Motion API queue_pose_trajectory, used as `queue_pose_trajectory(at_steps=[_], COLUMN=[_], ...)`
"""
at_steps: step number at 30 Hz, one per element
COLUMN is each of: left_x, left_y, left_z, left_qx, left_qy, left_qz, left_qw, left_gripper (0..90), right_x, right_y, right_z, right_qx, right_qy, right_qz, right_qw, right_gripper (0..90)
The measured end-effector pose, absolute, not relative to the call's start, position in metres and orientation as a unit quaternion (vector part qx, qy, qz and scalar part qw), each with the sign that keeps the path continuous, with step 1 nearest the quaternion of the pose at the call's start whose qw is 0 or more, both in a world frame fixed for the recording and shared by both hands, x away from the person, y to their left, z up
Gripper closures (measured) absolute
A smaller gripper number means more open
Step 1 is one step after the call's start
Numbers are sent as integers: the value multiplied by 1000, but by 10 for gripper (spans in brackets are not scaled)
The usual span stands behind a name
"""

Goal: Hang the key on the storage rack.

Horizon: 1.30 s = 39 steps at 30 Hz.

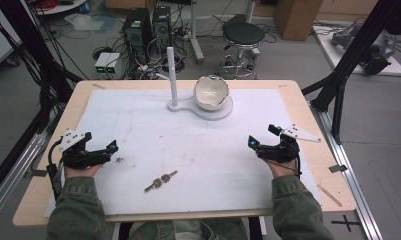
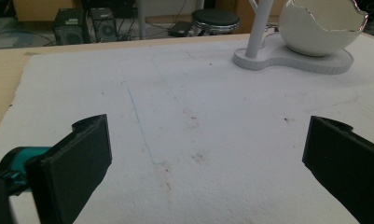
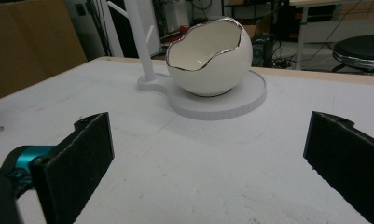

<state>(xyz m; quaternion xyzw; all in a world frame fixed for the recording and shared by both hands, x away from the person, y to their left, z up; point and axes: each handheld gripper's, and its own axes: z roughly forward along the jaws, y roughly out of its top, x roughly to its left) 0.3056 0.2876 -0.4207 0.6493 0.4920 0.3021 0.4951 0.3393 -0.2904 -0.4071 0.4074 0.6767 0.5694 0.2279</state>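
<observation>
Keys (image 1: 161,181) lie at our six o'clock in the high view, between left gripper (image 1: 99,150) and right gripper (image 1: 262,142), both released. Left gripper view: bare mat (image 2: 184,121). Right gripper view: eggshell bowl (image 3: 209,58) at twelve. Next, we judge, reach for the keys.

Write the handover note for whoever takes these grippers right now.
Left gripper: open, holding nothing, resting at the left of the white mat.
Right gripper: open, holding nothing, at the mat's right.
Keys: lying on the mat near the front edge, between the grippers, closer to the left one, untouched.
Egg-shaped bowl: sits on the white stand beside its upright post, far centre.
Done: nothing yet.
Left: probably grasp the keys and take them to the bowl or post.
</observation>
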Motion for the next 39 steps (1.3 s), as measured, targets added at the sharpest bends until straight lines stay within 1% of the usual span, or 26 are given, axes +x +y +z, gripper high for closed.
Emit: queue_pose_trajectory(at_steps=[15, 25, 31, 34, 39], left_x=[306, 306, 306, 305, 305], left_y=[287, 281, 269, 256, 242], left_z=[-421, -419, -414, -410, -407], left_qx=[648, 658, 677, 700, 718], left_qy=[495, 488, 471, 448, 432], left_qz=[299, 289, 275, 266, 255], left_qw=[496, 496, 494, 489, 482], left_gripper=[17, 17, 17, 17, 17], right_x=[337, 337, 337, 337, 337], right_y=[-291, -291, -291, -291, -291], right_z=[-406, -406, -406, -406, -406], right_qx=[408, 408, 406, 407, 405], right_qy=[677, 676, 677, 676, 677], right_qz=[567, 568, 569, 570, 569], right_qw=[231, 230, 231, 229, 230], right_gripper=[5, 5, 5, 5, 5])
